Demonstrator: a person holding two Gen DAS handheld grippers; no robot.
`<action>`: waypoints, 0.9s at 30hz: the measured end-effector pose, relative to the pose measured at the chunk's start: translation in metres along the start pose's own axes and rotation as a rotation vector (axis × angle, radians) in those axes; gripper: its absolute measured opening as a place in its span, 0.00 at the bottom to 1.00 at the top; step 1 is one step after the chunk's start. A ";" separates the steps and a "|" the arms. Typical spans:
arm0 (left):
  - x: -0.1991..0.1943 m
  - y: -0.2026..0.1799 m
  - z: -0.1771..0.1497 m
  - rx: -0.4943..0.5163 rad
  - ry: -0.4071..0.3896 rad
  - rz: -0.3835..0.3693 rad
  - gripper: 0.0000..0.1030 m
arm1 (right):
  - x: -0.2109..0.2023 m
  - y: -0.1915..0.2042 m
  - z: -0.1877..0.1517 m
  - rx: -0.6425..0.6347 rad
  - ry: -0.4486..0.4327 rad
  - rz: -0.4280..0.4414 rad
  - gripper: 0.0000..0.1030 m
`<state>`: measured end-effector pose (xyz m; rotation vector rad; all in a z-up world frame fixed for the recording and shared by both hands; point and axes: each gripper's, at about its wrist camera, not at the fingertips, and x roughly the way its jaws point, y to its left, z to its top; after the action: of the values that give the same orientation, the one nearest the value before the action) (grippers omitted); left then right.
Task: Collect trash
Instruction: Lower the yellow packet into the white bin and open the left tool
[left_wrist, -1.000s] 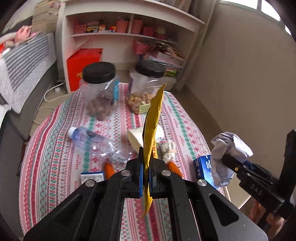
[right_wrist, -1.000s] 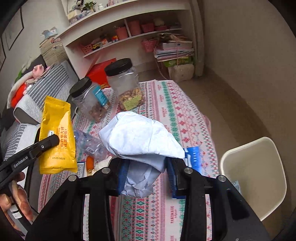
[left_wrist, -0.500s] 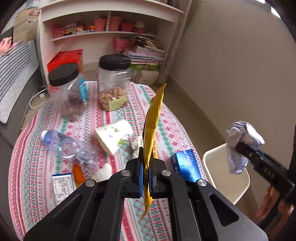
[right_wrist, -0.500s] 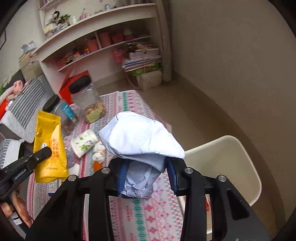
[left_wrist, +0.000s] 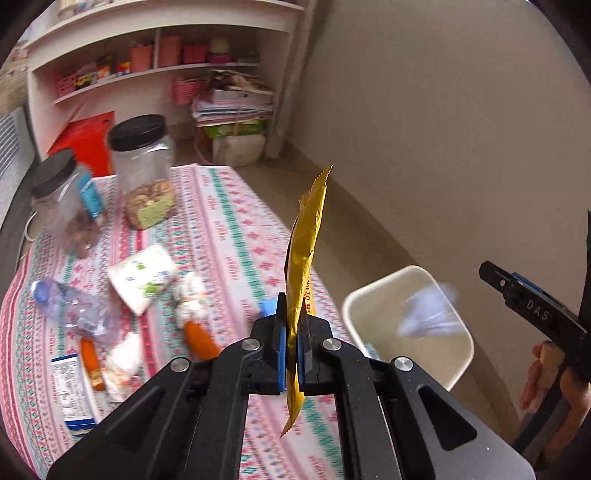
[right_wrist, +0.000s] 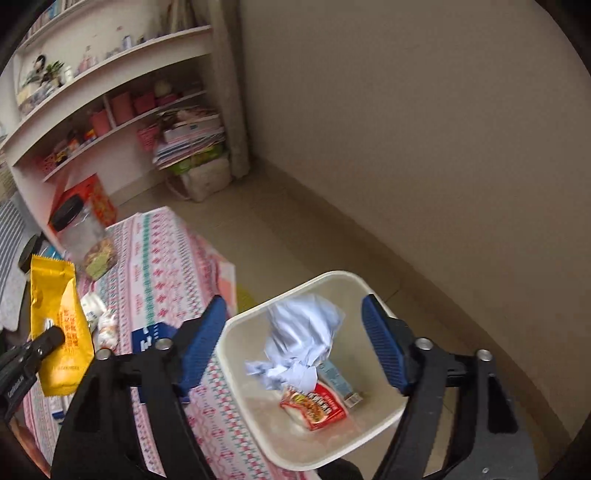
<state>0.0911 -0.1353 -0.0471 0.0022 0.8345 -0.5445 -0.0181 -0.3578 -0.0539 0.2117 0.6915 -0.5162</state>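
l tongs clamped on yellow packet, over table near edge | bin on floor, right of table | r tongs just sprang wide, nothing betw pads | tissue wad dropping into bin, was gripped 1s ago | next prob: packet to bin

Beige wall, tiled floor, white shelving.

yellow wrapper; pale-blue crumpled paper; cream bin; pink-patterned tablecloth
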 end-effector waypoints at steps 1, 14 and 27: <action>0.002 -0.006 0.000 0.006 0.003 -0.007 0.04 | -0.001 -0.007 0.001 0.010 -0.004 -0.010 0.75; 0.039 -0.085 -0.012 0.109 0.072 -0.091 0.04 | -0.008 -0.076 -0.003 0.125 -0.002 -0.091 0.85; 0.070 -0.121 -0.024 0.119 0.139 -0.160 0.42 | -0.011 -0.103 -0.004 0.165 -0.017 -0.137 0.86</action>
<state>0.0564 -0.2670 -0.0876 0.0835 0.9417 -0.7507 -0.0808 -0.4398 -0.0510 0.3155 0.6502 -0.7066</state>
